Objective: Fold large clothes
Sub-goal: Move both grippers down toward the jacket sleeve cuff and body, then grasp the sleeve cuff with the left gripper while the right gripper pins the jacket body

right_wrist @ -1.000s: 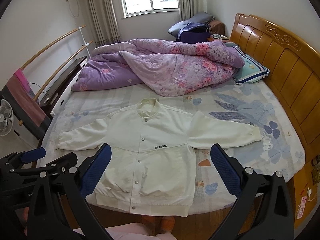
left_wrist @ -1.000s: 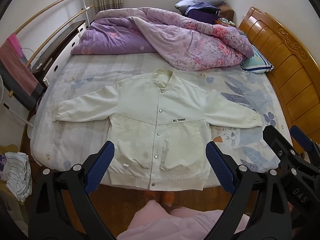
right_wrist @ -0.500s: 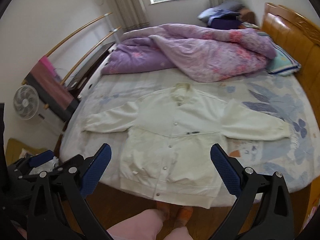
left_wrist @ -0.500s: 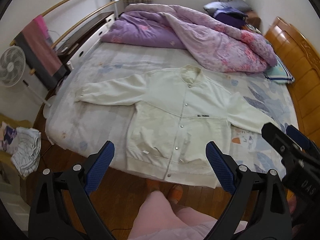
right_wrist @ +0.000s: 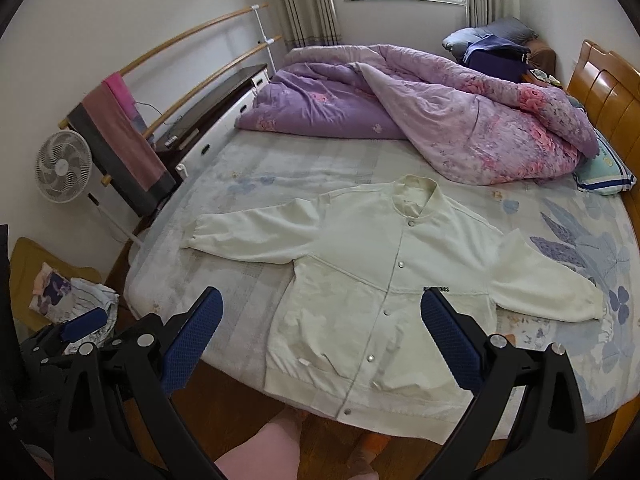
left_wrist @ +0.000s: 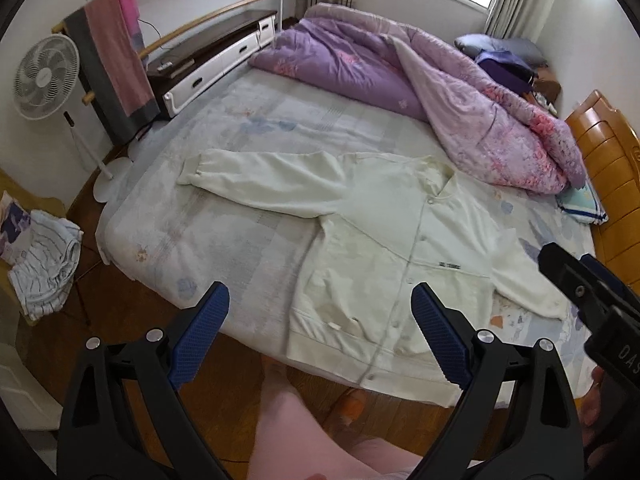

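Note:
A cream snap-button jacket (left_wrist: pixel 384 256) (right_wrist: pixel 384 276) lies flat, front up, on the bed (left_wrist: pixel 248 160) (right_wrist: pixel 280 168), both sleeves spread out sideways and its hem at the near edge. My left gripper (left_wrist: pixel 320 332) hangs open above the floor in front of the bed's near edge, holding nothing. My right gripper (right_wrist: pixel 320 340) is also open and empty, held short of the jacket's hem. In the left wrist view the right gripper (left_wrist: pixel 592 292) shows at the right edge. The left gripper (right_wrist: pixel 80 328) appears at the lower left of the right wrist view.
A rumpled purple quilt (left_wrist: pixel 420 80) (right_wrist: pixel 420 112) covers the far half of the bed. A wooden headboard (right_wrist: pixel 608 92) stands on the right. A white fan (left_wrist: pixel 44 76), a towel rail (left_wrist: pixel 116 52) and a low cabinet (left_wrist: pixel 216 48) line the left wall. Clothes (left_wrist: pixel 40 260) lie on the floor.
Both grippers have swung left and turned, so the jacket has shifted right in both views and the fan and floor clothes have come into sight. Both stay open.

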Demonstrator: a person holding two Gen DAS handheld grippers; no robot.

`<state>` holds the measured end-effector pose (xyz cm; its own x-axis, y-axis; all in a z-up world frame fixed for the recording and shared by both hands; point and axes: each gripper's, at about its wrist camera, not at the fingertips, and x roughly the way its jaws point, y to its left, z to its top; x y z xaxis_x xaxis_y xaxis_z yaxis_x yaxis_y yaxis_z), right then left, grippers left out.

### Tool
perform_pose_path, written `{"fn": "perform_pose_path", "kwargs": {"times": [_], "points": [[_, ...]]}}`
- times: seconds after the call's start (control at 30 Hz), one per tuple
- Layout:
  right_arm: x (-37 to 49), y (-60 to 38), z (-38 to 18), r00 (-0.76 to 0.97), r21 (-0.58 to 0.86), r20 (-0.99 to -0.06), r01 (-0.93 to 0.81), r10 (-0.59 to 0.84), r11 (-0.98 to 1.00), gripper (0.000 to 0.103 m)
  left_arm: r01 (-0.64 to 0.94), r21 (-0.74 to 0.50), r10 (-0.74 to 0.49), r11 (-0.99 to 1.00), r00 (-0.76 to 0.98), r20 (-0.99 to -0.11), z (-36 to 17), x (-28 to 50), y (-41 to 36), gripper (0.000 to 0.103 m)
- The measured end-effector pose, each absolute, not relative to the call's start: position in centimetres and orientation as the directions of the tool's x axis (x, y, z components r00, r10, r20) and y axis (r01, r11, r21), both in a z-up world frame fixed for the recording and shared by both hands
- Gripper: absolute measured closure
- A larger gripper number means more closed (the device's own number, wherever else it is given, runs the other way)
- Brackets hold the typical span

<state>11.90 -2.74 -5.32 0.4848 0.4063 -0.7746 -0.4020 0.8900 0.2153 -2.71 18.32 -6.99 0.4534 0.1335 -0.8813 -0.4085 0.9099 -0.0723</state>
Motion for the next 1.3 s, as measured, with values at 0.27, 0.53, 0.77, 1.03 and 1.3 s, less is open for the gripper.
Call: {"fn": "perform_pose_path", "kwargs": {"times": [0.27, 0.53, 0.77, 1.03, 1.3], "points": [[18.2, 7.0, -9.6, 0.419, 0.198, -0.858, -0.266, 0.298, 0.943, 0.007, -0.374, -0.122, 0.044, 0.919, 0.407, -0.912, -11.2, 3.8, 30.9, 0.013], [24.2, 14.2, -15.3, 0.358, 0.105, -0.918, -0.189, 0.169, 0.976, 0.007, -0.367, -0.208, -0.09, 0.907, 0.314, -0.945, -19.2, 10.9, 41.1, 0.03], [29.1, 17.5, -22.8, 0.261, 0.0, -0.964, -0.186, 0.049, 0.983, 0.007, -0.509, -0.299, -0.18, 0.807, 0.27, -0.946, -29.5, 15.1, 49.4, 0.024], [32.8, 20.3, -30.2, 0.148, -0.087, -0.988, -0.235, -0.052, 0.968, 0.008, -0.723, -0.248, -0.168, 0.645, 0.182, -0.969, -41.0, 17.4, 58.2, 0.02], [34.8, 21.9, -34.5, 0.074, -0.104, -0.993, -0.254, -0.088, 0.962, 0.008, -0.857, -0.234, -0.158, 0.459, 0.181, -0.971, -47.0, 16.5, 65.4, 0.018]]}}
